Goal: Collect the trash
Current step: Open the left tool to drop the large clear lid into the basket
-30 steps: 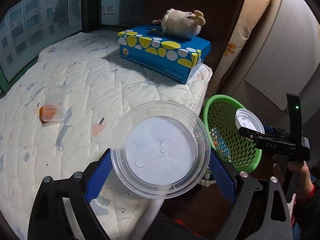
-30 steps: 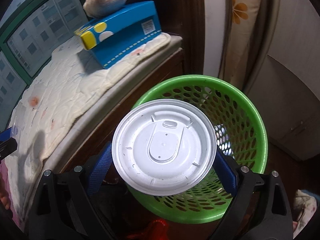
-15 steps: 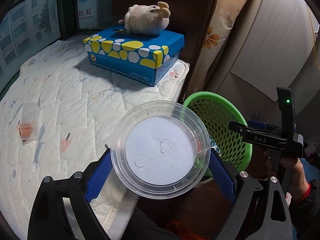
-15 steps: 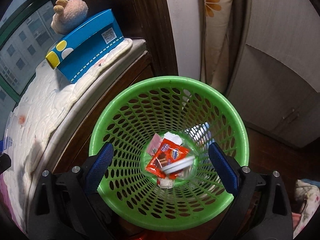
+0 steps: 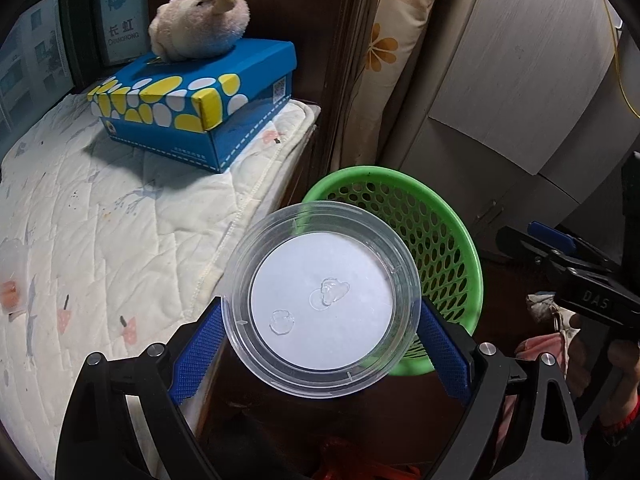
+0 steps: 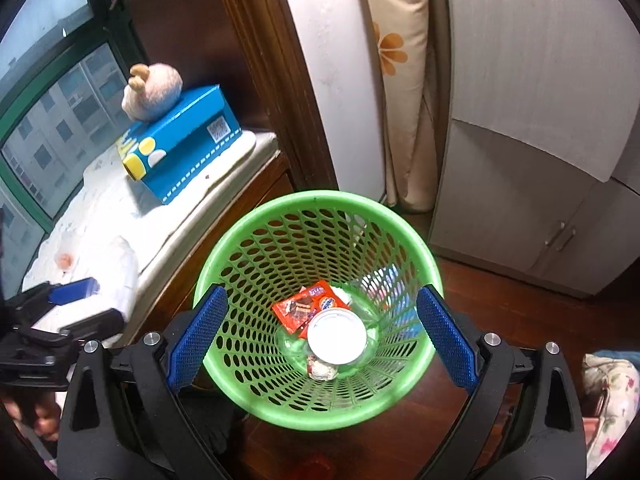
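Note:
My left gripper (image 5: 322, 332) is shut on a round clear plastic lid (image 5: 322, 300), held flat between its blue pads just over the near-left rim of the green mesh basket (image 5: 436, 224). In the right wrist view my right gripper (image 6: 322, 336) hangs open above the green mesh basket (image 6: 248, 232) with nothing between its pads. At the basket's bottom lie a white cup lid (image 6: 337, 338), a red snack wrapper (image 6: 304, 308) and other scraps. The right gripper (image 5: 560, 256) also shows at the right edge of the left wrist view, held by a hand.
A blue and yellow tissue box (image 5: 192, 104) with a plush toy (image 5: 198, 36) on it stands on the quilted white mat (image 5: 100, 216). A small clear cup with orange contents (image 5: 8, 280) lies at the mat's left edge. A wooden post, curtain and cabinet stand behind the basket.
The right gripper opened and let the white cup lid fall into the basket. The left gripper carried the clear lid rightward from above the mat to the basket's rim.

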A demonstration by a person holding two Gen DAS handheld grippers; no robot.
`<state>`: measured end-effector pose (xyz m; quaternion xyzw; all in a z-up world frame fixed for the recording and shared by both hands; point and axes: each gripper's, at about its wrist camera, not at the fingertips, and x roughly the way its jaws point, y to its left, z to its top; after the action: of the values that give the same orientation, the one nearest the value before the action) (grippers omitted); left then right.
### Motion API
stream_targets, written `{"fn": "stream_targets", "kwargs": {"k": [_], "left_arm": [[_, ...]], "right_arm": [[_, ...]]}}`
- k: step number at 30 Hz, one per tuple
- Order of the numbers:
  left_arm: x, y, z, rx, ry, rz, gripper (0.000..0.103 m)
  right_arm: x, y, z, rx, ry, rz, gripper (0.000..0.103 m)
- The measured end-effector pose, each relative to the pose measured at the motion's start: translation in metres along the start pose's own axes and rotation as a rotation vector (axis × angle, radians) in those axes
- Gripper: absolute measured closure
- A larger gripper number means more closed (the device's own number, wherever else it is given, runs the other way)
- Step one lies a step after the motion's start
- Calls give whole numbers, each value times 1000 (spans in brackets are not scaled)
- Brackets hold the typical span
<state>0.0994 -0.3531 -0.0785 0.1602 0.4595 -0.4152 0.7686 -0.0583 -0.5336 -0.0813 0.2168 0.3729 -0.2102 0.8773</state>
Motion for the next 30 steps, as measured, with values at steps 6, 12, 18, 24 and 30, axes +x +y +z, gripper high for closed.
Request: {"fn": "stream_targets", "kwargs": {"k": [6, 12, 18, 24, 30], "left_arm": [[21, -21, 7, 26, 32, -14, 14], [35, -39, 12, 50, 52, -22, 14], [45, -50, 17, 61, 72, -36, 14], [47, -52, 19, 32, 82, -82, 12], [37, -39, 17, -12, 64, -110, 11]], "right_arm": [[-15, -12, -7, 43, -22, 8, 8], [-21, -19, -12, 64, -28, 5, 8], [-28, -26, -16, 89, -42, 7, 8], [-32, -29, -18, 100, -45, 8, 8], [-35, -24, -18, 89, -51, 19, 8]]}}
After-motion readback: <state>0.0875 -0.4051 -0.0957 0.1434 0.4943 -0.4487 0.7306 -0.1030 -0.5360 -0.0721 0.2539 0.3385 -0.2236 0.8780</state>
